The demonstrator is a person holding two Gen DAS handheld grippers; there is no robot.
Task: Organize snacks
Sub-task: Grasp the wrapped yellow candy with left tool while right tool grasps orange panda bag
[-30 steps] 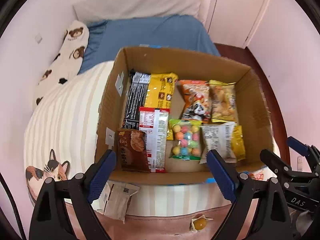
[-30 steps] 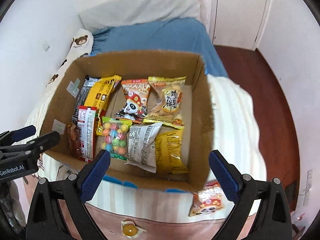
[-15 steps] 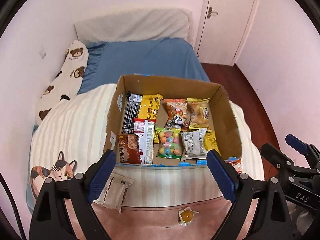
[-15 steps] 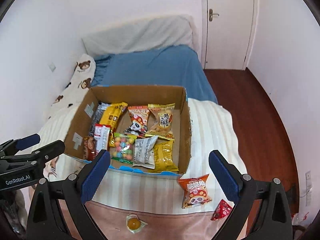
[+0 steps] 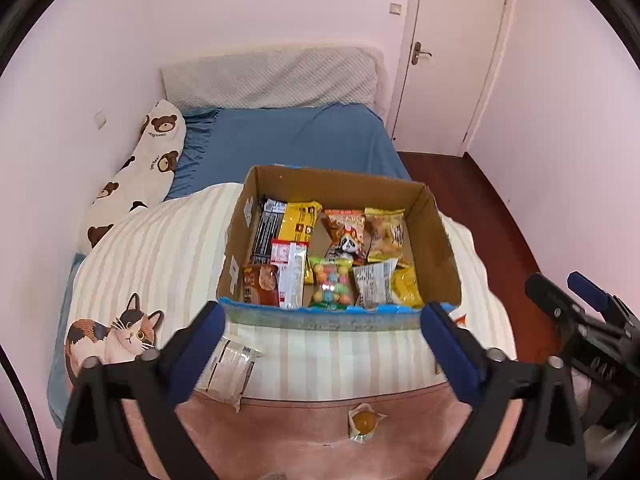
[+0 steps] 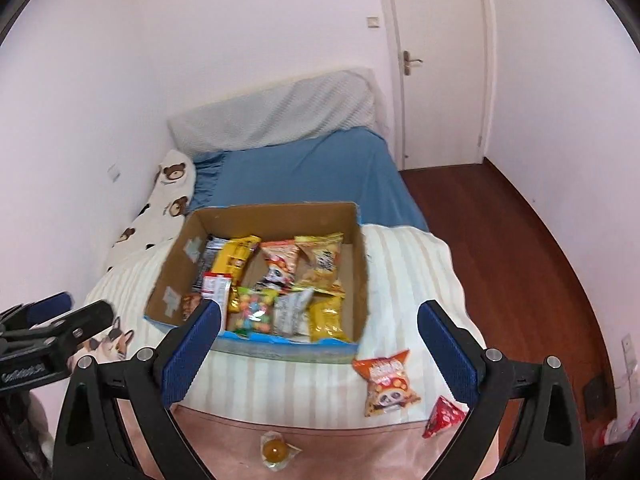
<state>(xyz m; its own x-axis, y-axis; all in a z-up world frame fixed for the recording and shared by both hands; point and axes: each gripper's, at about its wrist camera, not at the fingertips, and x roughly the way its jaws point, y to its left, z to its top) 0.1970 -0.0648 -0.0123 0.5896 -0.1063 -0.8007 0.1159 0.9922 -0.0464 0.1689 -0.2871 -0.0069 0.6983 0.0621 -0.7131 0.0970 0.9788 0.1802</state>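
No print reads clearly — the snack packets (image 5: pixel 344 256) carry lettering too small and blurred

Left gripper (image 5: pixel 326 344) angled downward, blue-padded fingers (image 5: pixel 204 342) spread wide after just opening further, nothing between them, right gripper (image 6: pixel 320 344) angled downward beside it, fingers (image 6: pixel 448 350) likewise wide apart and empty
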